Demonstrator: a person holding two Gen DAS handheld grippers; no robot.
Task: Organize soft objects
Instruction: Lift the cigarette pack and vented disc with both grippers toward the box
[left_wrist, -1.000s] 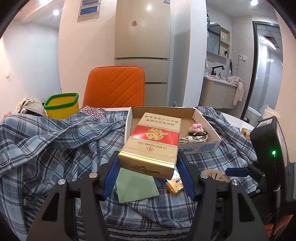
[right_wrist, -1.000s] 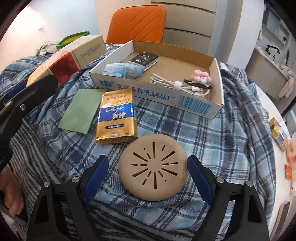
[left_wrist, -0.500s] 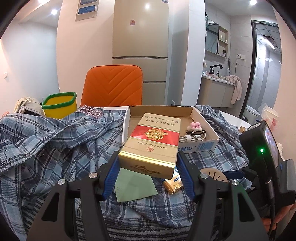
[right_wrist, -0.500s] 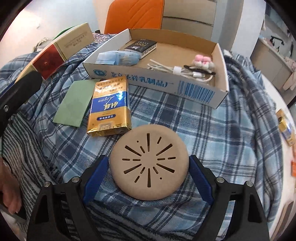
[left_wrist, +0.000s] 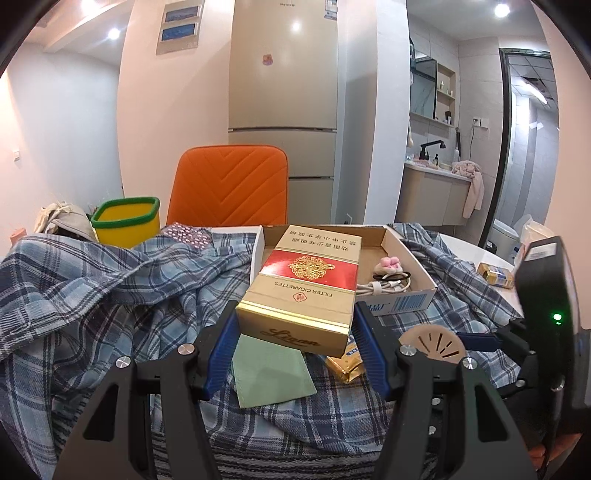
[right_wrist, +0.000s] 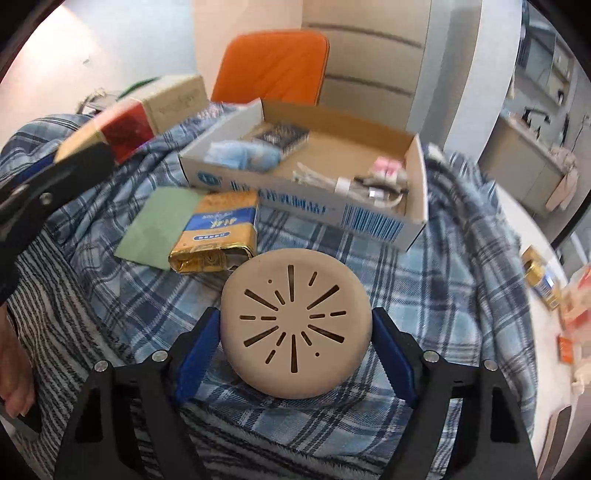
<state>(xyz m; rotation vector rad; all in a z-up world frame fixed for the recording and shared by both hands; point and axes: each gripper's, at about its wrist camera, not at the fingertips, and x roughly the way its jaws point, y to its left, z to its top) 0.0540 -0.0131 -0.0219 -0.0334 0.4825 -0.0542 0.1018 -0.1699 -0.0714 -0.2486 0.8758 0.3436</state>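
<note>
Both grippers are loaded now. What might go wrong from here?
The round beige disc sits between the just-closing right gripper pads only at its curved rim, so it might pop out. The left gripper holds the long cigarette carton by one end; it may droop or hit the cardboard tray.

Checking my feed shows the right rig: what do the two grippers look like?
Both match: black angular arms, silver screw heads, ribbed blue pads on the fingers. Left gripper; right gripper. In the left view, the right one carries a black box with a lit green light. No sleeve shows.
</note>
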